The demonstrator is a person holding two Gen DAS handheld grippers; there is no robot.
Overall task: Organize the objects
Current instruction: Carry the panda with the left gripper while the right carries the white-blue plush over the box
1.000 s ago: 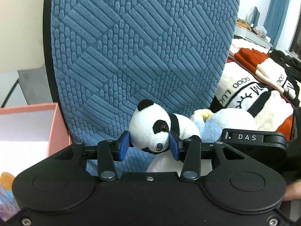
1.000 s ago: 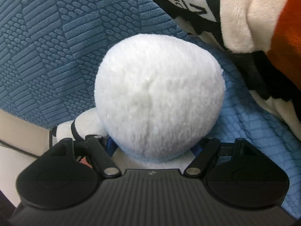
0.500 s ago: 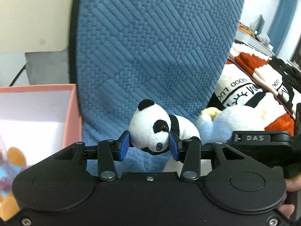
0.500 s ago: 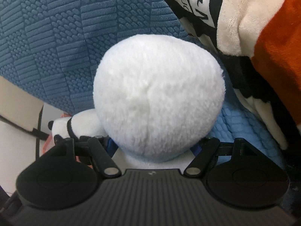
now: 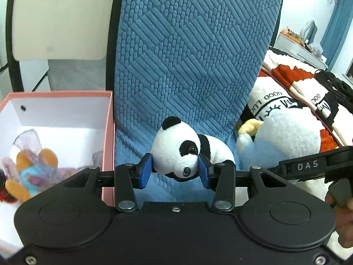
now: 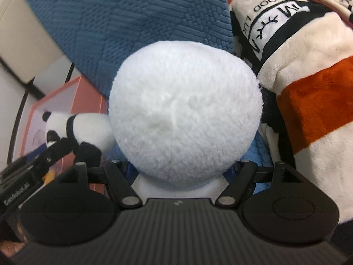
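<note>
My left gripper (image 5: 174,172) is shut on a small black-and-white panda plush (image 5: 178,152), its blue pads pressing both sides of the head, held above the blue seat. The panda also shows in the right wrist view (image 6: 72,130). My right gripper (image 6: 178,170) is shut on a large white and pale blue plush (image 6: 185,110), which fills the view and hides the pads. That plush shows in the left wrist view (image 5: 284,130) at the right. A pink box (image 5: 108,132) with a white inside stands at the left.
The pink box holds a colourful plush toy (image 5: 33,170). A blue textured chair back (image 5: 189,55) rises behind. Folded orange, white and black blankets (image 6: 308,84) lie to the right. A cream wall panel (image 5: 59,17) is at the back left.
Both grippers have carried their plush toys leftward toward the pink box. More of the box and the toy inside it have come into view.
</note>
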